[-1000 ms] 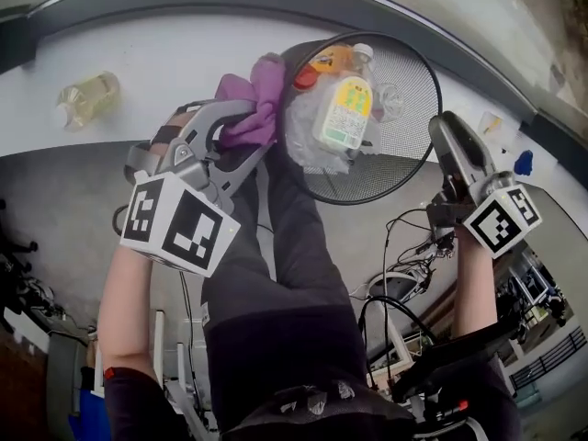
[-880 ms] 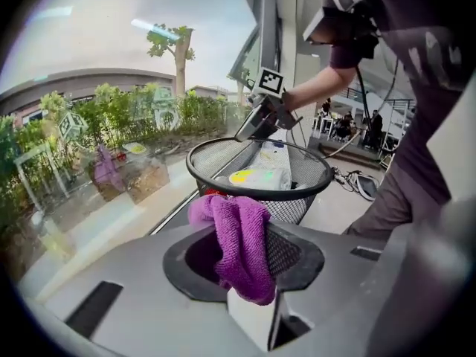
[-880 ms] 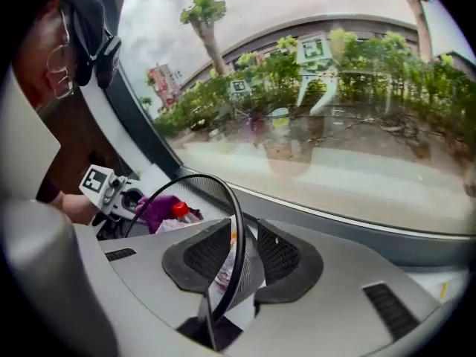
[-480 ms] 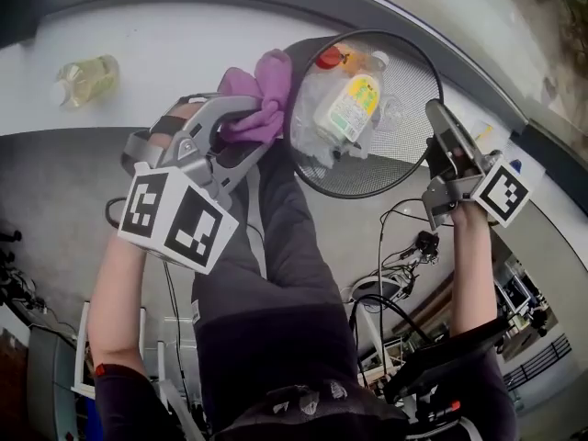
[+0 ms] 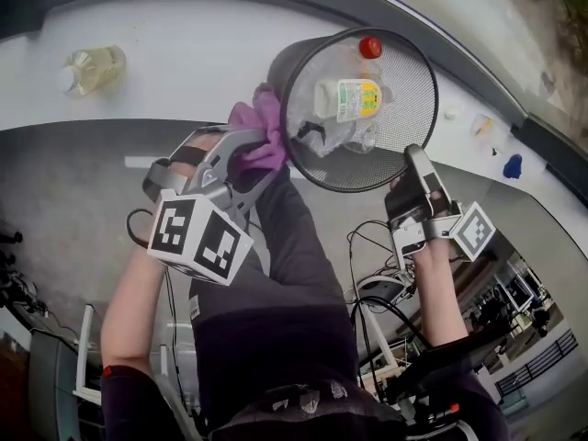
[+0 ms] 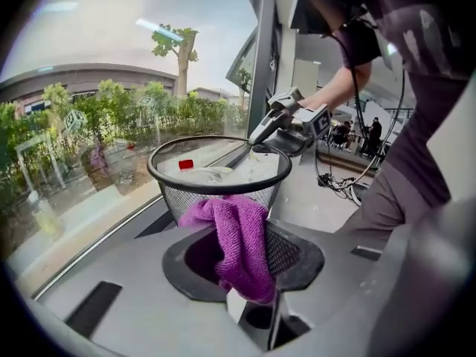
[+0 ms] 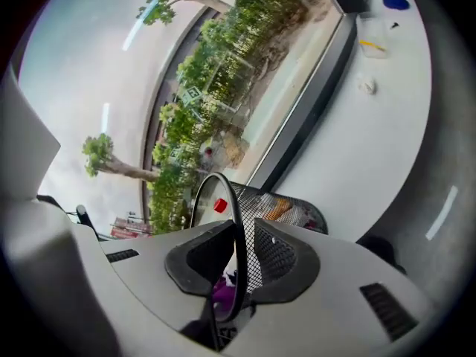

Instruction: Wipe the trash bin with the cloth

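Observation:
The black mesh trash bin (image 5: 415,95) hangs tilted in the air with its mouth toward me, and a plastic bottle (image 5: 347,97) and clear wrappers lie inside. My left gripper (image 5: 262,154) is shut on the purple cloth (image 5: 264,134) and presses it against the bin's outer wall just under the rim. In the left gripper view the cloth (image 6: 234,236) drapes between the jaws in front of the bin (image 6: 195,192). My right gripper (image 5: 412,157) holds the near rim; its jaws are opening, with rim and mesh (image 7: 286,216) between them and the pads still on them.
A white ledge (image 5: 184,62) runs below a window, with a yellowish bottle (image 5: 90,67) at its left and a blue item (image 5: 513,165) and small scraps at its right. Cables and equipment (image 5: 395,283) lie on the floor by the person's legs (image 5: 276,301).
The bin has turned and shifted up and left, and the bottle inside has rolled over. The right gripper moved left along the rim toward the body. The left gripper and cloth moved right and down.

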A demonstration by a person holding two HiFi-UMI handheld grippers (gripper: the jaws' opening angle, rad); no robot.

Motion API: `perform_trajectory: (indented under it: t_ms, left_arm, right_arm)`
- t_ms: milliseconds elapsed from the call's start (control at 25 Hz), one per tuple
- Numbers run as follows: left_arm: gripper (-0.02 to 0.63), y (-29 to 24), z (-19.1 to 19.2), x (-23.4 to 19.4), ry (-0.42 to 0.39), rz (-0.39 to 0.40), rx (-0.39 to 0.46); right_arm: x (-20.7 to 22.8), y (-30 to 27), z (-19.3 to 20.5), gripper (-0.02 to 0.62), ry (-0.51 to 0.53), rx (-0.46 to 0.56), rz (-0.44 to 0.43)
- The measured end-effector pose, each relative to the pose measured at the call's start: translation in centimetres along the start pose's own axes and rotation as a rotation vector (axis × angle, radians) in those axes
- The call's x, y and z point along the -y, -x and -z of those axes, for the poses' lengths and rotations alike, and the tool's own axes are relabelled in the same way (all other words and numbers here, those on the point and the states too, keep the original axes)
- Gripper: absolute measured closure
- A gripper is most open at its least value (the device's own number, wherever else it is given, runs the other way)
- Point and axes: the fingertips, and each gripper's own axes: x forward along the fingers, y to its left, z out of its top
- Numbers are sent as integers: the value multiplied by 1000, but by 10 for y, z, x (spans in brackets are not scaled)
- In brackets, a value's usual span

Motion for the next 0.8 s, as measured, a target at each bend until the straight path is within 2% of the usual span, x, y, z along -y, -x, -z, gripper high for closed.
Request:
perform_trajectory:
  t_ms: [120, 280, 360, 520, 600, 720, 800]
  left_arm:
    - [499, 3, 2, 3, 53, -25, 5]
    - [499, 5, 3, -12, 135, -89, 33]
    - [499, 5, 5, -16, 144, -111, 27]
    - [499, 7, 7, -34, 101, -149, -2]
    - [499, 7, 8, -41, 87, -155, -9]
    - [499, 6, 2, -52, 91, -160, -3]
    - [499, 9, -2, -61, 82, -176, 2]
  right_arm:
    - [4, 13, 24, 523, 11, -23, -2]
    - [0, 12, 26, 521, 209, -76, 26]
    - [-12, 10, 7, 511, 401, -72, 42]
    - [-61, -26, -43, 503, 934, -42, 29]
    - [-78, -54, -53, 503, 1094, -96, 11]
    - [-88, -84, -56, 503, 1121, -224, -17]
    - [-74, -90, -56, 505, 1140, -287, 53]
